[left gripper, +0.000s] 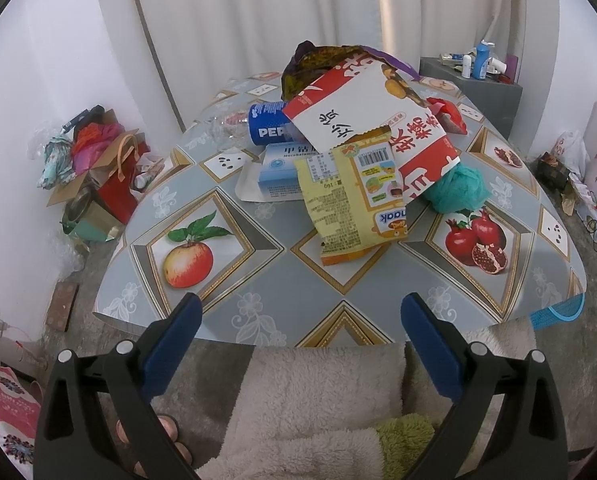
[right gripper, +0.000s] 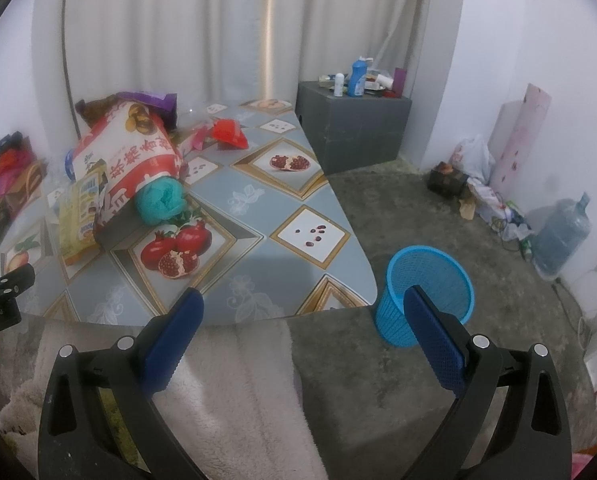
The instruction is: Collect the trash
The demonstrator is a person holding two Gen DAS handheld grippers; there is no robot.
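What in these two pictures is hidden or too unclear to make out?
- Pepsi bottle: left wrist view, its right end covered by the red-and-white bag.
- Blue medicine box: same view, partly under the yellow snack packet.
- Blue basket: inside hidden by its rim and the right gripper finger.

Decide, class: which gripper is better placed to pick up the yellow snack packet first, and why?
Left. The left gripper, open, faces the yellow snack packet at the pile's near edge. The right gripper, also open, points toward the table corner and the blue basket, with the packet far off to its side.
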